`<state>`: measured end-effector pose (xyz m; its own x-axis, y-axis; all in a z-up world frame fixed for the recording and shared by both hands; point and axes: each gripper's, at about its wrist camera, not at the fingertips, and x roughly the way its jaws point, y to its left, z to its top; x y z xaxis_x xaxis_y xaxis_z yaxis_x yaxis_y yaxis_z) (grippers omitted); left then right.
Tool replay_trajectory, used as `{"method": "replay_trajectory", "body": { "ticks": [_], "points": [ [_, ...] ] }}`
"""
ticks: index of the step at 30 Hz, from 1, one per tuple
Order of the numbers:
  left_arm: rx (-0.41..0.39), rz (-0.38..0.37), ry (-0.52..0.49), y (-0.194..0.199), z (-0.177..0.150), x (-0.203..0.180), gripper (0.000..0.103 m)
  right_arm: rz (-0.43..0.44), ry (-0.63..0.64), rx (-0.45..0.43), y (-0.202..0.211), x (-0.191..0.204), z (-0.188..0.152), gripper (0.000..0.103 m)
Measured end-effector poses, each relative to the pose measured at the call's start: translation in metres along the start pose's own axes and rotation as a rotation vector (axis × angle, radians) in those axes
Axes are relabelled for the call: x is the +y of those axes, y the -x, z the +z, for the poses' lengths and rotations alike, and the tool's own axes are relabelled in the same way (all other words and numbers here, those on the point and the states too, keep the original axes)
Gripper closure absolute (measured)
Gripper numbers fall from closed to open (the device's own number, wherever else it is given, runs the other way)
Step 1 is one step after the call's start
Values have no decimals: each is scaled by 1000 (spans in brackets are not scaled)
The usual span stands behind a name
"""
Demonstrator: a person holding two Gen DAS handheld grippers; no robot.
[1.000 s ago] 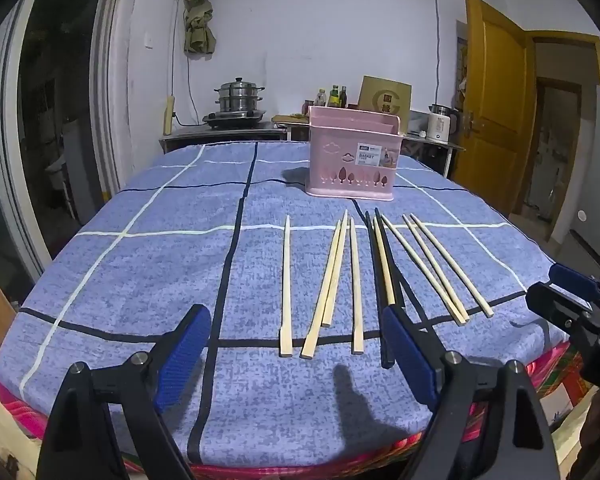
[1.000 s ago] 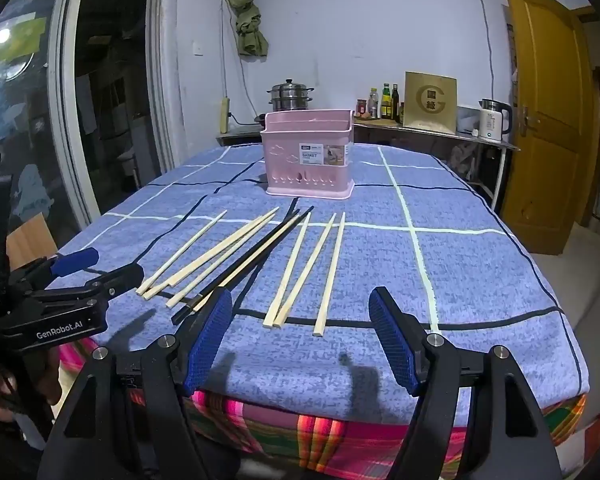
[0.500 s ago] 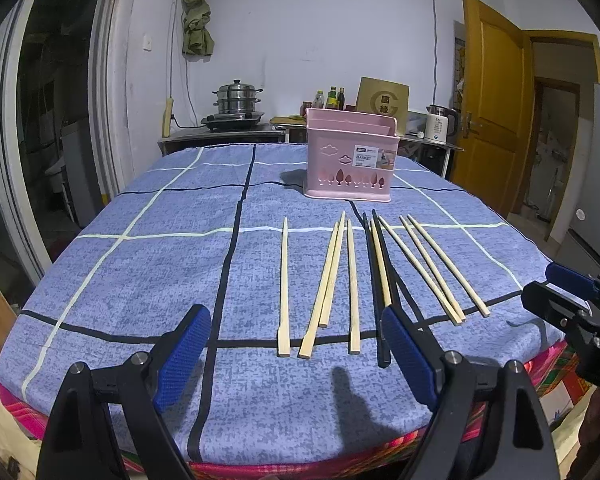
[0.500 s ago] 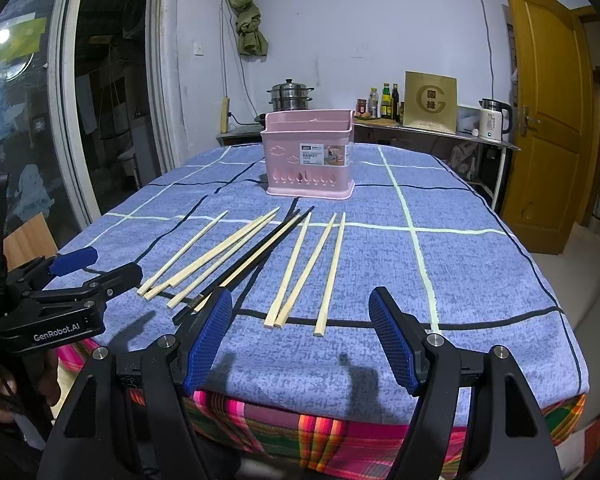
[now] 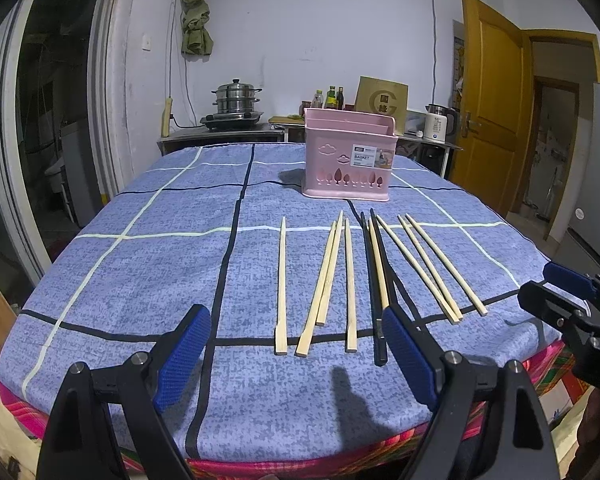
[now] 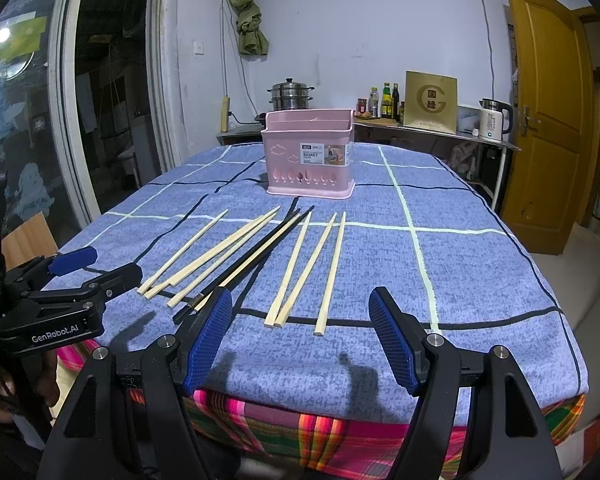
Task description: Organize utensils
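Ahead of both grippers' released fingers (image 5: 408, 354): chopsticks (image 5: 350, 284), long axes toward pink basket (image 5: 348, 160). Nearest left gripper (image 5: 296, 358). Nothing grasped.

Chopsticks (image 5: 324, 280) are lying spread across the near middle of the blue tablecloth (image 5: 140, 264), leaving its left side open; the pink basket (image 5: 348, 160) is standing beyond them, blocking the far centre.
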<state>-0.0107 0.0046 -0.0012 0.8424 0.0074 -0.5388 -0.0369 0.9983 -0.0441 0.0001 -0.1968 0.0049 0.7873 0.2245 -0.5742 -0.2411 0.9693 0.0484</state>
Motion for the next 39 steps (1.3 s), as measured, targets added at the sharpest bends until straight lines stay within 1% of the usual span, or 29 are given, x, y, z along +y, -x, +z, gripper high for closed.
{"method": "replay_trajectory", "body": {
  "ticks": [39],
  "points": [
    [1, -8, 0, 4, 2, -6, 15, 1, 1, -3, 1, 0, 1, 32]
  ]
}}
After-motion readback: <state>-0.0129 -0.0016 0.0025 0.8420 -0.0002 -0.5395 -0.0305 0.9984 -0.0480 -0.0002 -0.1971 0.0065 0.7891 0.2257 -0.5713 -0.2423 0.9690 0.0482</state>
